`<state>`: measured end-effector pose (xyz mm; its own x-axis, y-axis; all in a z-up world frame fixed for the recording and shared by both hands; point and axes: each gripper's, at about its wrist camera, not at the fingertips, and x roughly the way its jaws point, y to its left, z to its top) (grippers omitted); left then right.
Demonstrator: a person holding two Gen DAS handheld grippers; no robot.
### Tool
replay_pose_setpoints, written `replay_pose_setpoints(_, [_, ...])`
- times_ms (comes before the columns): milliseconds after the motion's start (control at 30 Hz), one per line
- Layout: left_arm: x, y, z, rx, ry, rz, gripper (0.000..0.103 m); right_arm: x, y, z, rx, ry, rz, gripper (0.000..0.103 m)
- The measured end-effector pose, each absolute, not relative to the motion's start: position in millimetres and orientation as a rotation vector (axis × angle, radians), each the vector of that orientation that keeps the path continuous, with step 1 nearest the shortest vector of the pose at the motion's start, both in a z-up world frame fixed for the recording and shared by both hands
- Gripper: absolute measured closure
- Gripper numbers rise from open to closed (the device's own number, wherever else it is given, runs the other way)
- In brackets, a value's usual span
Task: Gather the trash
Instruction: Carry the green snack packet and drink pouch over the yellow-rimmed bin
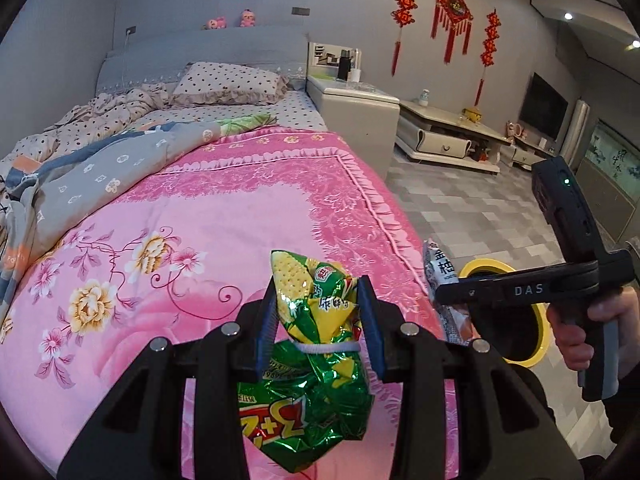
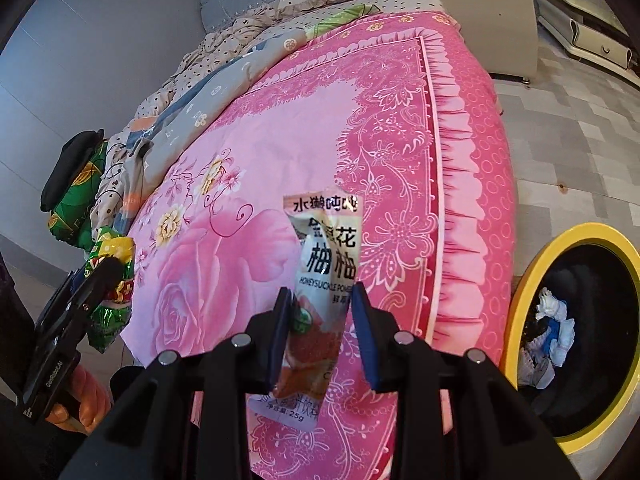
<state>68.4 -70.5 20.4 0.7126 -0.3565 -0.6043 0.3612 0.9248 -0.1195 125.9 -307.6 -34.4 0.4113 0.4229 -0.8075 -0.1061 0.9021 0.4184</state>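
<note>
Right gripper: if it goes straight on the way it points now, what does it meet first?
Probably the pink bedspread. The right gripper, shut on the white sachet, aims down at the bed; the yellow-rimmed bin lies off to the right. Depth is unclear.

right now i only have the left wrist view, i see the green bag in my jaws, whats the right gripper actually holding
Observer: The right gripper is shut on a white and orange sachet that stands upright between its pads; the English line on it starts "HONEYSUCKLE".
Operator: ok and the bin, is it empty, i only see a bit of its yellow rim
Observer: No. The right wrist view looks into the yellow-rimmed bin, and crumpled white and blue trash already lies inside it.
Operator: which side of the bed is it from there
Observer: There it stands on the grey floor to the right of the pink bedspread, beside its ruffled edge.
</note>
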Motion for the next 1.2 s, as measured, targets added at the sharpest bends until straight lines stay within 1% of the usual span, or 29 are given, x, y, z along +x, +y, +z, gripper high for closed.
replay_pose_setpoints(333, [23, -129, 57, 0.024, 0.576, -0.500, 0.067, 95, -348, -14, 0.337, 1.015, 0.303, 0.074])
replay_pose_setpoints(600, [6, -175, 79, 0.052, 0.518, -0.521, 0.067, 78, -384, -1, 0.338, 0.942, 0.239, 0.074])
replay_pose_setpoints(867, [7, -219, 83, 0.074, 0.504, -0.561, 0.067, 61, -428, 11, 0.336, 0.858, 0.135, 0.074])
replay_pose_setpoints(1200, [22, -277, 68, 0.082, 0.552, -0.649, 0.067, 45, -489, 9, 0.373, 0.803, 0.012, 0.074])
